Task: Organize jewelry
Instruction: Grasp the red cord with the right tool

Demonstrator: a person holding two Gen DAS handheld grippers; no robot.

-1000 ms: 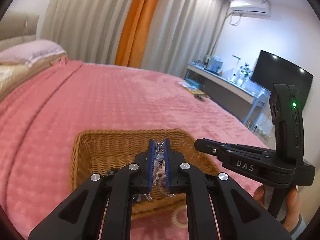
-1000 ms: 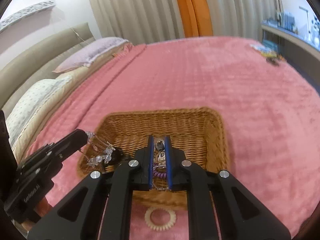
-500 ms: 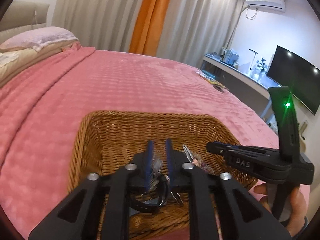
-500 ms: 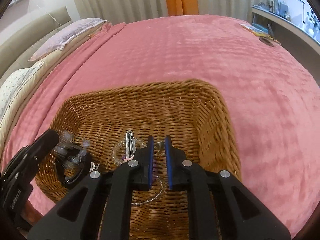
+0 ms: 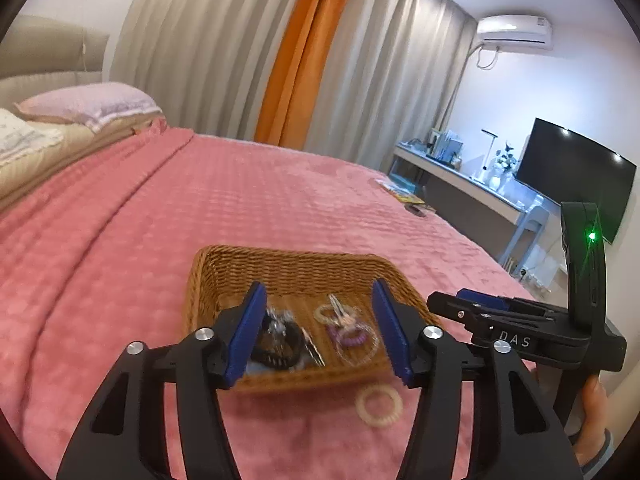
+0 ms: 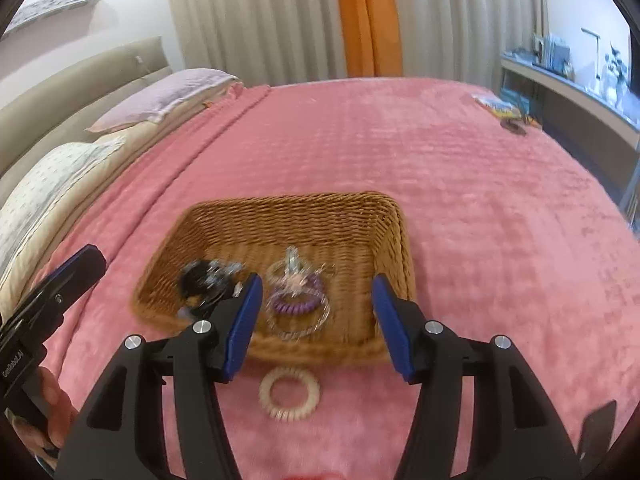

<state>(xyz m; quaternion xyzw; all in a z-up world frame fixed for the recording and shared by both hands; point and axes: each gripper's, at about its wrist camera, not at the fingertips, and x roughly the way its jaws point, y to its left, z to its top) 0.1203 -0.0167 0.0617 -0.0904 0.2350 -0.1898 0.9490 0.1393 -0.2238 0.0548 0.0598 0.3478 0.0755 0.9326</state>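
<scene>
1. Jewelry already lies in the wicker basket (image 6: 394,240) on the pink bedspread (image 6: 460,168): a black band with sparkling stones (image 6: 200,280) at its left, a purple coil tie (image 6: 294,305), a clear bead bracelet (image 6: 298,326) and a slim clip (image 6: 292,260) in the middle.
2. One cream coil ring (image 6: 289,395) remains outside, on the bedspread just in front of the basket's near wall.
3. Left gripper (image 5: 318,332) and right gripper (image 6: 316,324): jaws have just been opening; both stand spread, nothing between the pads.
4. We judge the coil ring light, springy, somewhat slick; it should squash under the pads. We suggest pinching across one side of the loop.
5. We judge the beaded pieces delicate and prone to snagging.
6. Writing: "DAS" on the right gripper's body in the left view; lettering on the left gripper in the right view, partly legible, starting "Gen".
</scene>
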